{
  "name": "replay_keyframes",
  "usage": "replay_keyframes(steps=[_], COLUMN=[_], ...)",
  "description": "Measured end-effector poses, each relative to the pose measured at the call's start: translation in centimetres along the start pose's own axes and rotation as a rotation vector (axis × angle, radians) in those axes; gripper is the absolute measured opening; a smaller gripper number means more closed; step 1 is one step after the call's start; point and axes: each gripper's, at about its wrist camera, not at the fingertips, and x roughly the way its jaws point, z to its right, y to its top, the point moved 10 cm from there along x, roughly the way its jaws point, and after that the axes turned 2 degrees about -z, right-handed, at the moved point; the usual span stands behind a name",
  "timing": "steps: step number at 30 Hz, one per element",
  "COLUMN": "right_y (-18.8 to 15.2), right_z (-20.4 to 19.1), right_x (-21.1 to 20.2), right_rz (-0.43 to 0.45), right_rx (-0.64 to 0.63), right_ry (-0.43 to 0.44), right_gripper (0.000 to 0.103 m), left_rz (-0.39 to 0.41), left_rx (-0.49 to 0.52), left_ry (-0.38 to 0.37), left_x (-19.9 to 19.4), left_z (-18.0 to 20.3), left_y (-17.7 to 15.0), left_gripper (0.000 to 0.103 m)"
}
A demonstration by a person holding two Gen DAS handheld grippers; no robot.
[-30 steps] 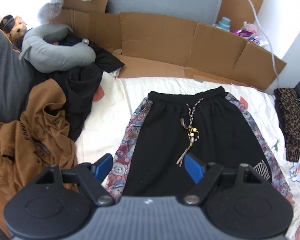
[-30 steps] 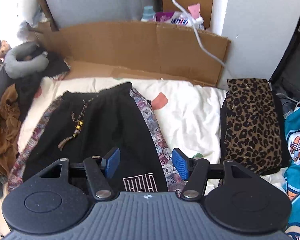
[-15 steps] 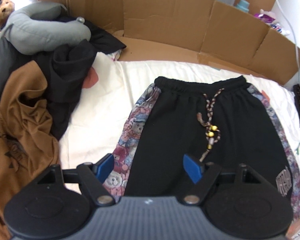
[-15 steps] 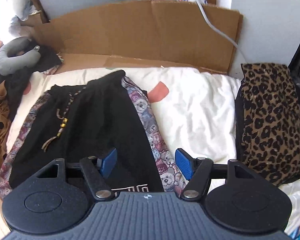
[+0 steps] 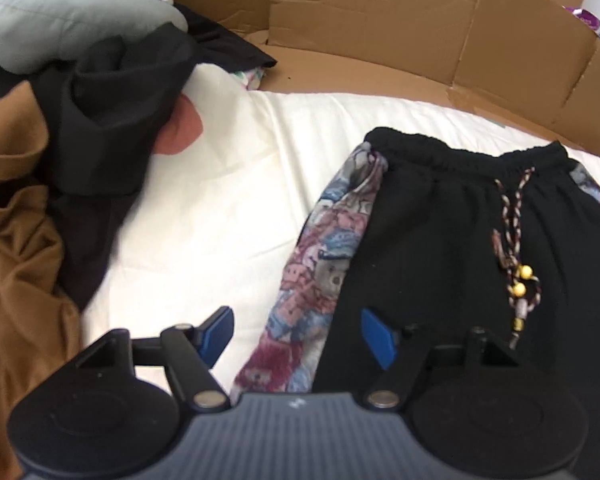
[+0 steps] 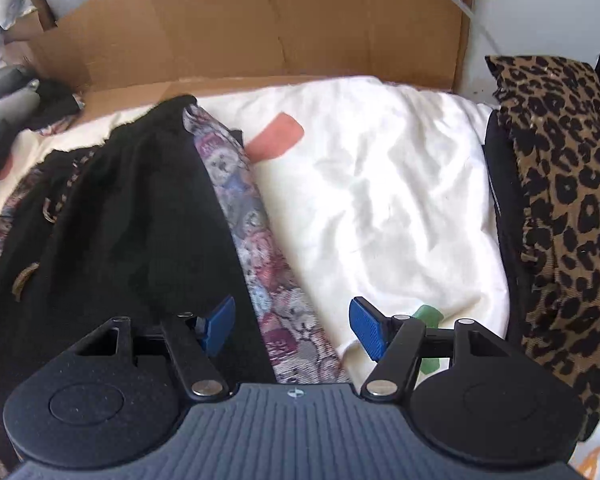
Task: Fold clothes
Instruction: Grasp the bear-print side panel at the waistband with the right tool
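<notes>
Black shorts (image 5: 432, 240) with bear-print side stripes and a beaded drawstring (image 5: 516, 256) lie flat on the white bedding (image 5: 220, 200), waistband away from me. My left gripper (image 5: 296, 336) is open and hovers low over the shorts' left patterned stripe (image 5: 320, 264); nothing is between its blue pads. In the right wrist view the same shorts (image 6: 120, 220) fill the left side. My right gripper (image 6: 292, 328) is open above their right patterned stripe (image 6: 256, 240), also holding nothing.
A heap of brown and black clothes (image 5: 32, 208) with a grey neck pillow (image 5: 68, 20) lies at the left. A folded leopard-print garment (image 6: 556, 216) sits at the right. Cardboard walls (image 6: 260, 28) line the far edge of the bed.
Both grippers have moved forward and down toward the shorts, the left over the left side stripe and the right over the right one. Both stay open.
</notes>
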Motion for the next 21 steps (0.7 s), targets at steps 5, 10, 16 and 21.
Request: replay_keyframes(steps=[5, 10, 16, 21], right_y=[-0.8, -1.5, -1.2, -0.5], right_z=[-0.1, -0.5, 0.3, -0.1], right_x=[1.9, 3.5, 3.7, 2.8], right_rz=[-0.032, -0.069, -0.058, -0.069], right_rx=[-0.044, -0.08, -0.088, -0.1], right_ry=[-0.003, -0.004, -0.074, -0.07], right_gripper=[0.059, 0.012, 0.001, 0.007], left_rz=[-0.003, -0.008, -0.002, -0.004], left_rx=[0.017, 0.078, 0.104, 0.077], left_ry=[-0.032, -0.046, 0.02, 0.013], left_x=[1.8, 2.0, 2.5, 2.2], left_z=[0.2, 0.7, -0.8, -0.9], left_y=[-0.1, 0.1, 0.8, 1.1], left_gripper=[0.043, 0.006, 0.007, 0.042])
